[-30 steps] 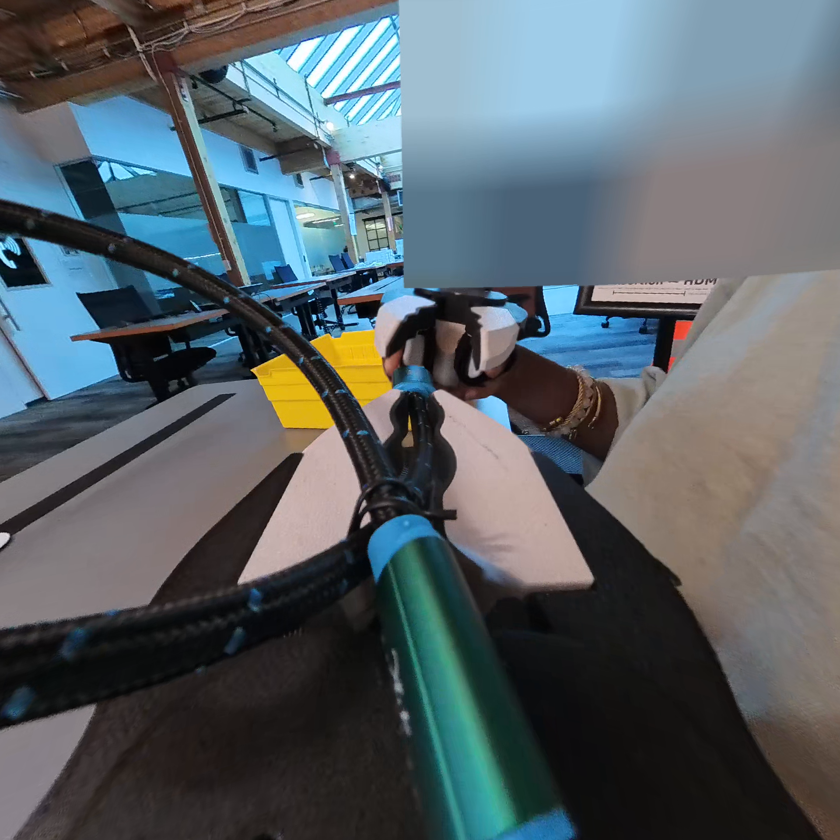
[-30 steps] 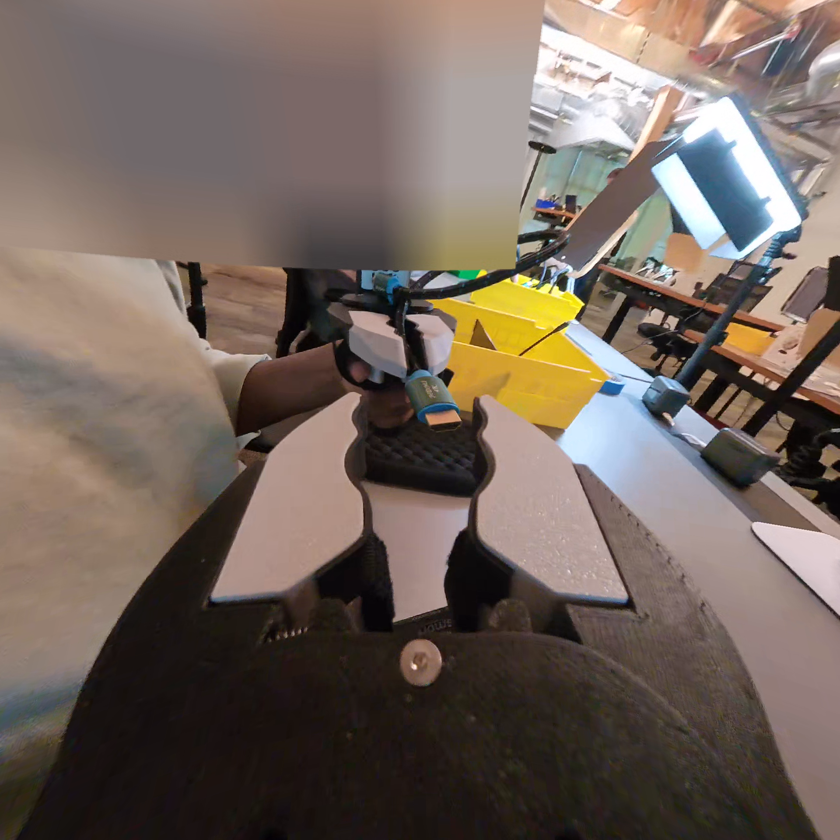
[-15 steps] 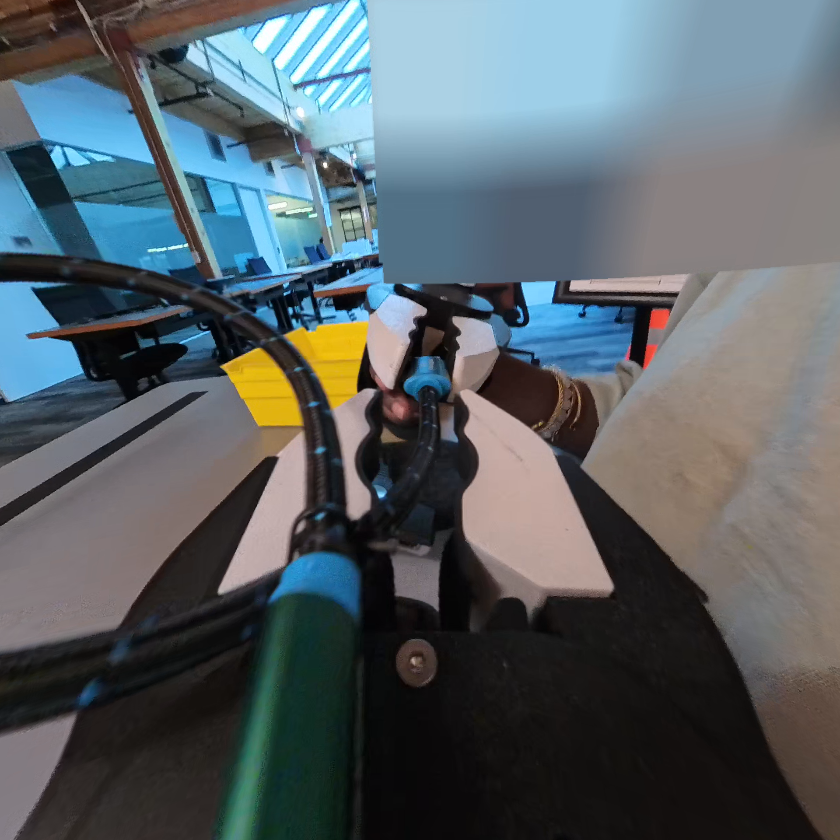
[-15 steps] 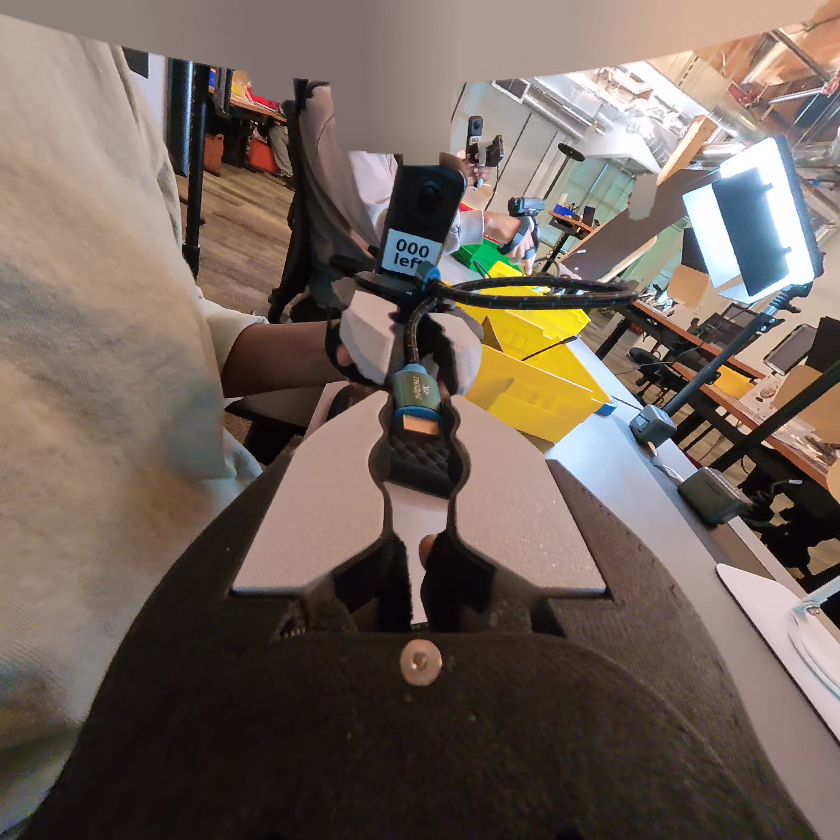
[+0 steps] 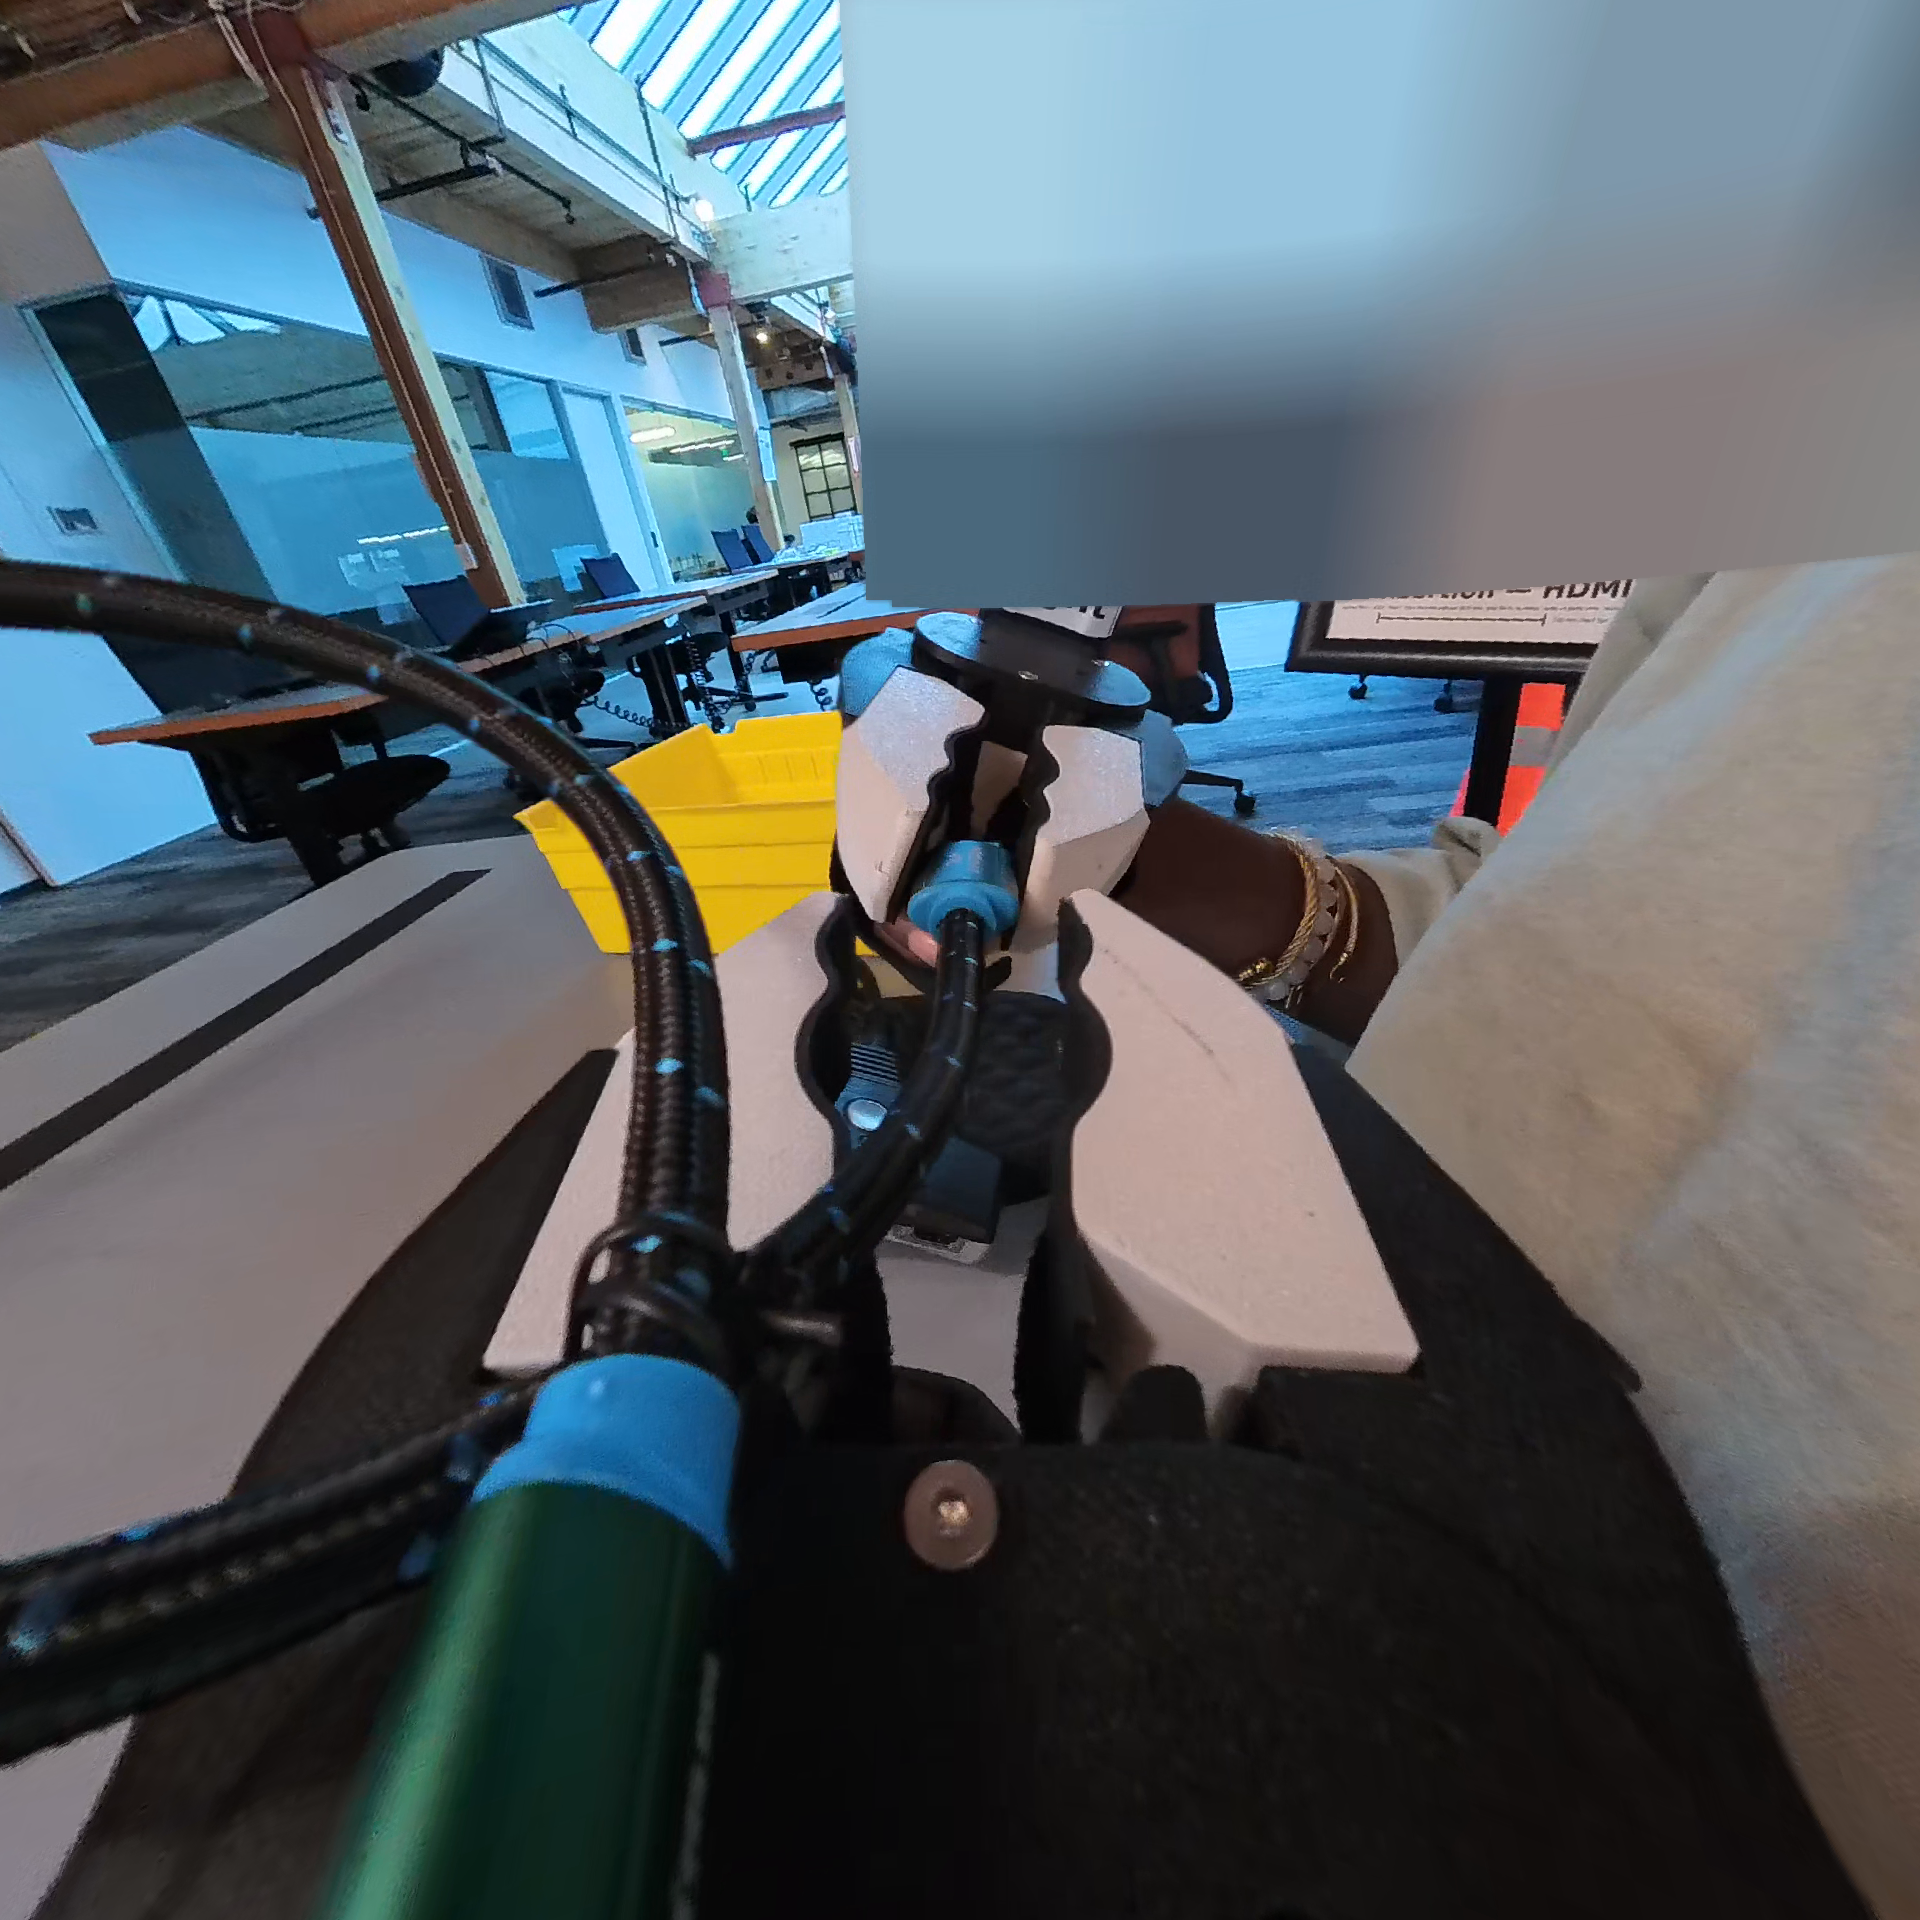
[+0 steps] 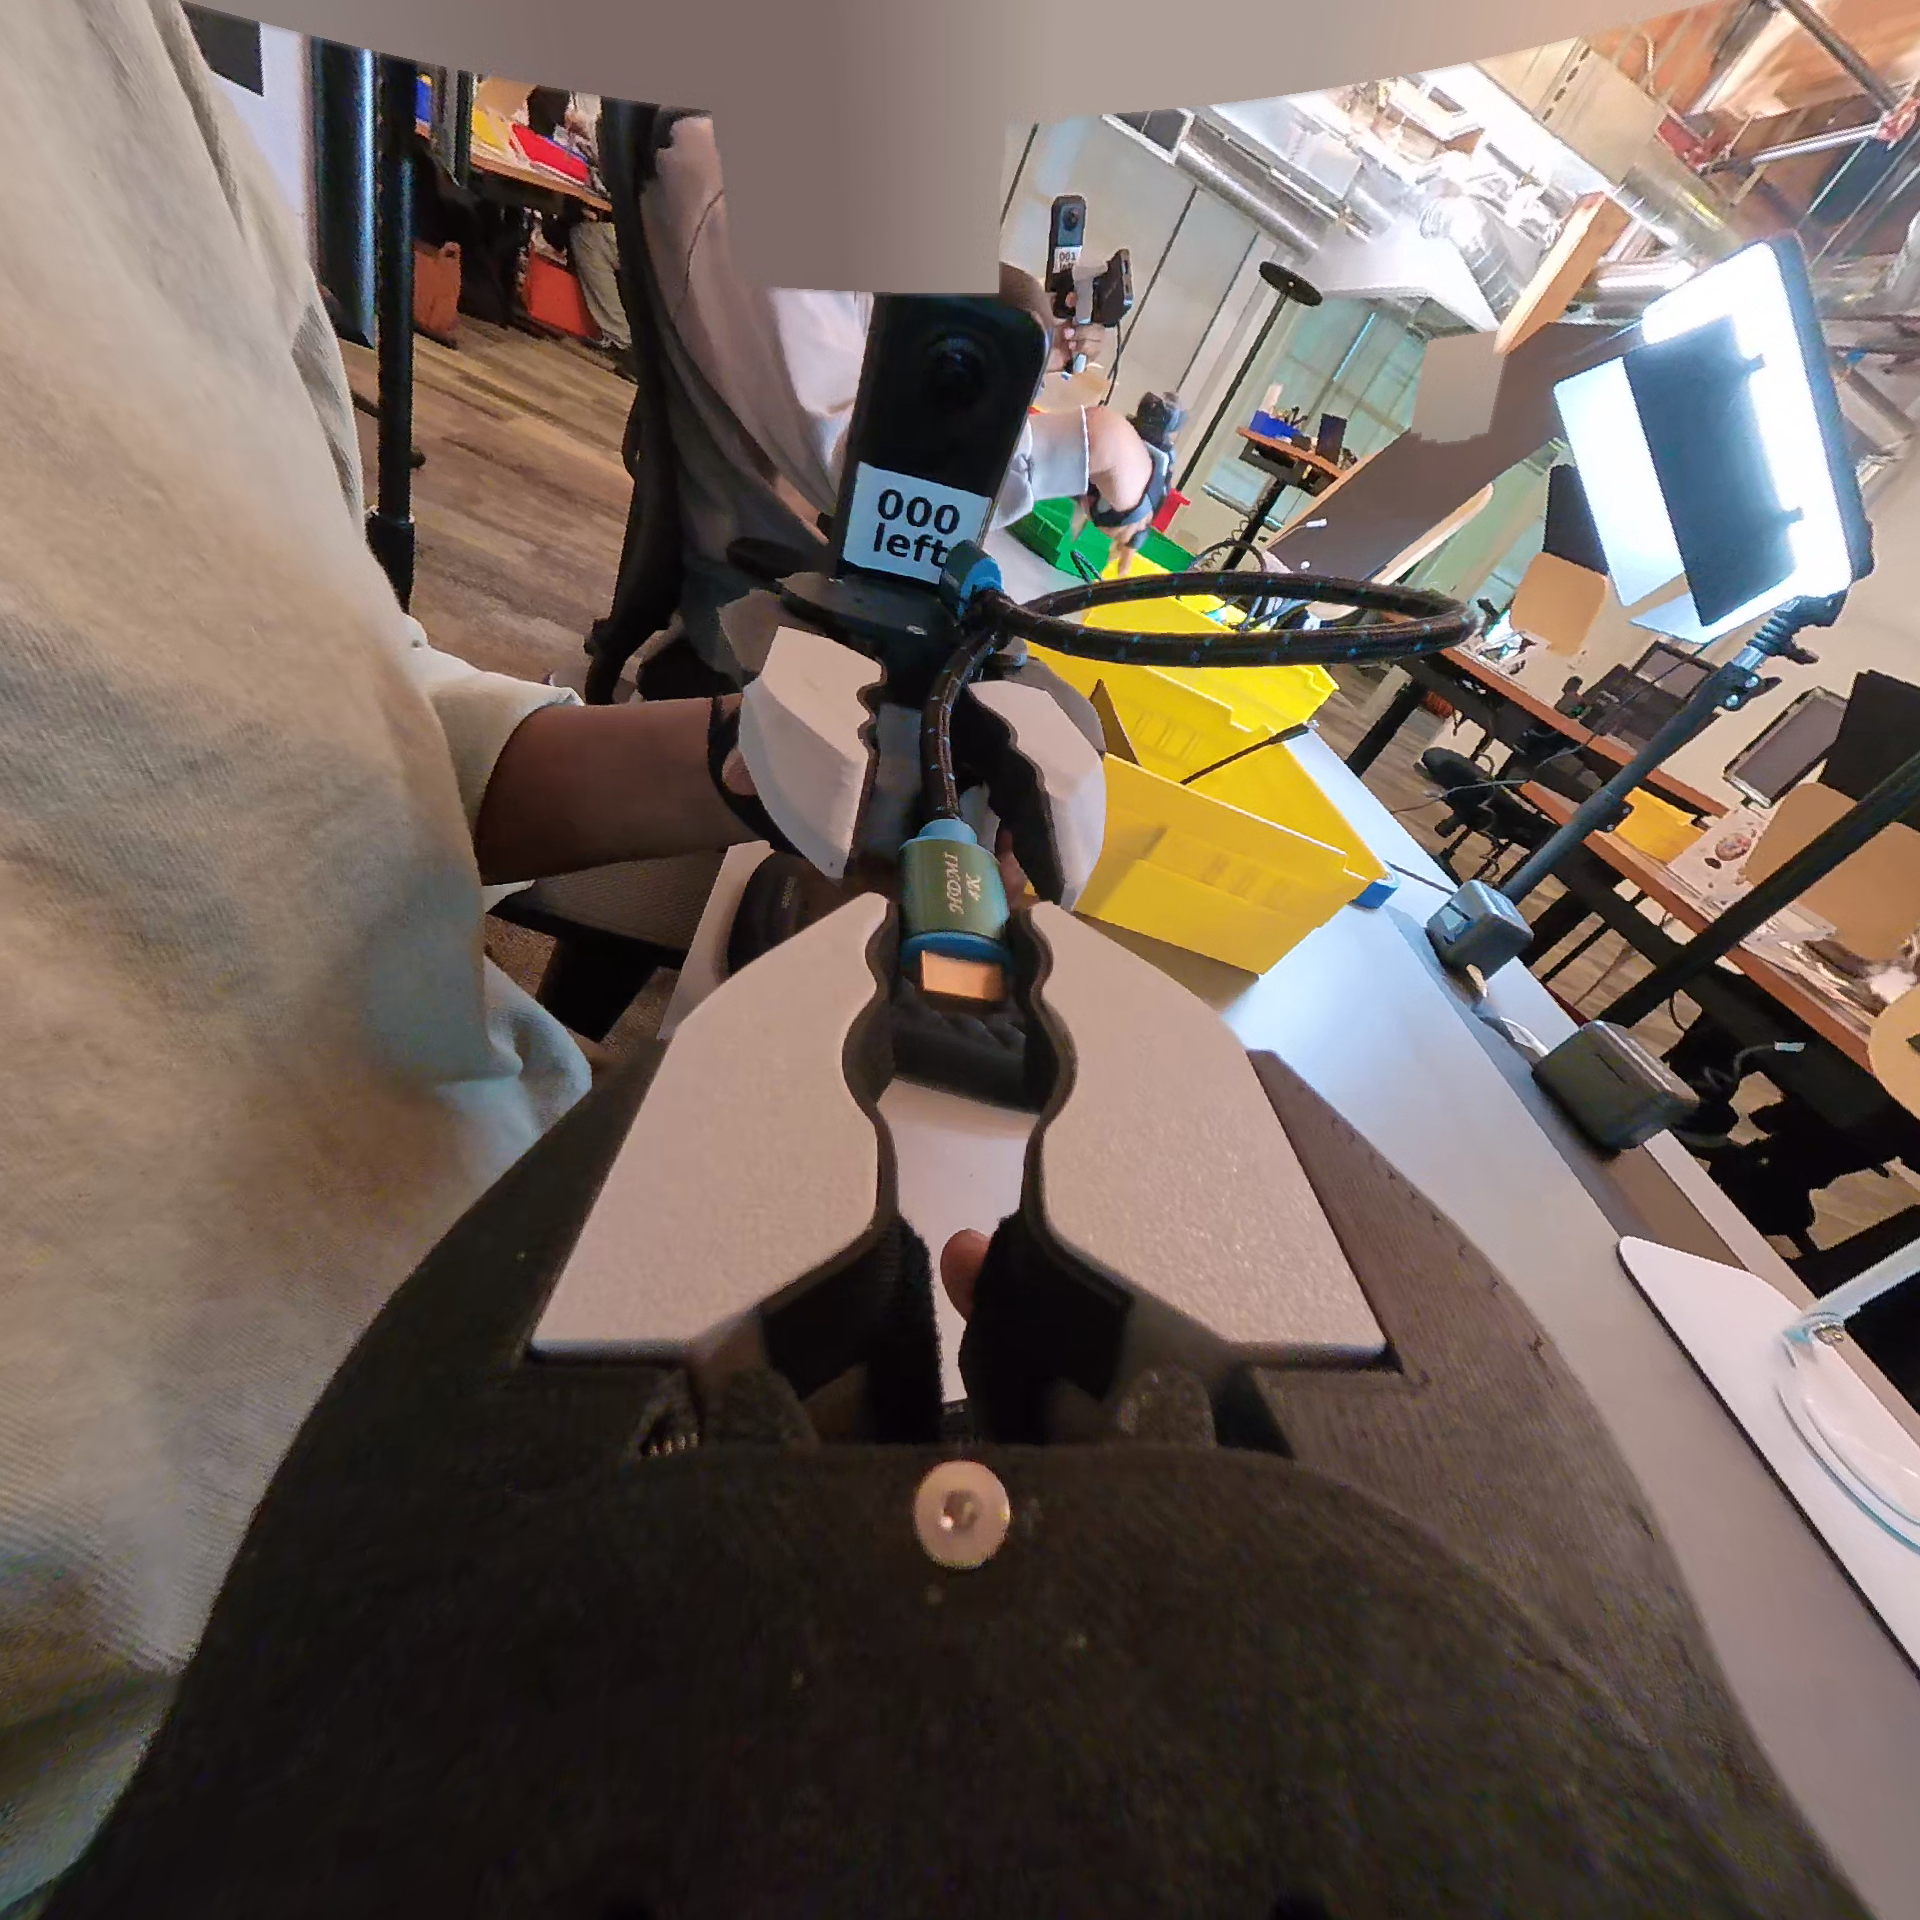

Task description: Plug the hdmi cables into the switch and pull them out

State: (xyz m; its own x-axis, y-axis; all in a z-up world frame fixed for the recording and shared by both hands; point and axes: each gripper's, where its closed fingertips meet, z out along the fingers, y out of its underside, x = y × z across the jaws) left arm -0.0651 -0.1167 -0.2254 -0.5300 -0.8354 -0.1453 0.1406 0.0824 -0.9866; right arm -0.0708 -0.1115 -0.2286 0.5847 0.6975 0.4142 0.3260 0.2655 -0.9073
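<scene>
**While the plug sat in the right claw**

As both claws faced each other above the near table [image 5: 312, 1039] edge, the right claw [image 6: 956, 916] pinched the green HDMI plug [image 6: 951, 894], gold tip toward its camera. The left claw [image 5: 954, 920] stood spread, with the braided cable [image 5: 665, 935] running loose through its gap. A yellow bin [image 5: 727, 821] sat on the table beyond.
</scene>
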